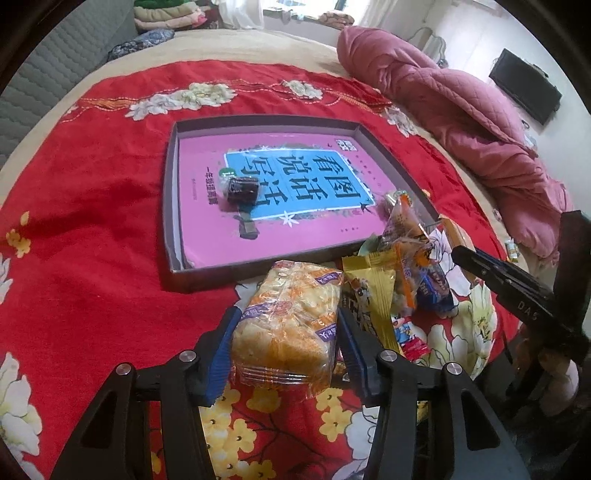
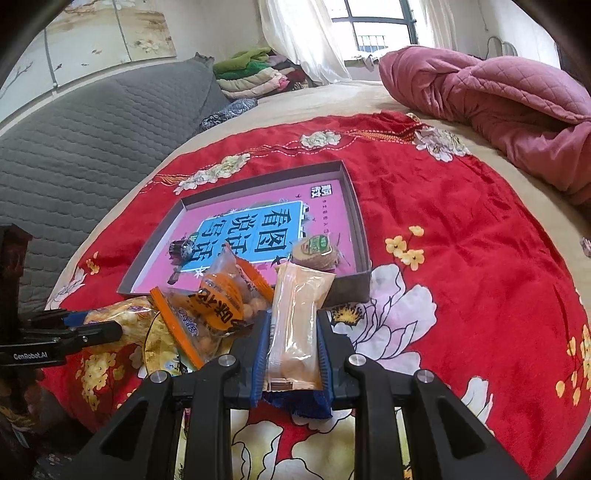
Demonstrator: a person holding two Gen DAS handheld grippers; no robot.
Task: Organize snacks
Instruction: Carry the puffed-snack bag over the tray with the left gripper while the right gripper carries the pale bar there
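Left claw (image 1: pixel 284 328) clenched on the wrapped bread (image 1: pixel 286 321), right claw (image 2: pixel 291 350) gripping a pale snack bar (image 2: pixel 297 325), both just short of the box (image 1: pixel 177 206) ahead, and that slick crinkly wrapping could slip free mid-carry onto the loose packets (image 1: pixel 402 266) alongside.

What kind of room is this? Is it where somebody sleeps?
Most likely a bedroom. The snacks lie on a red flowered blanket spread over a big bed, a pink quilt is bunched at the far side, and folded bedding is stacked near the window.
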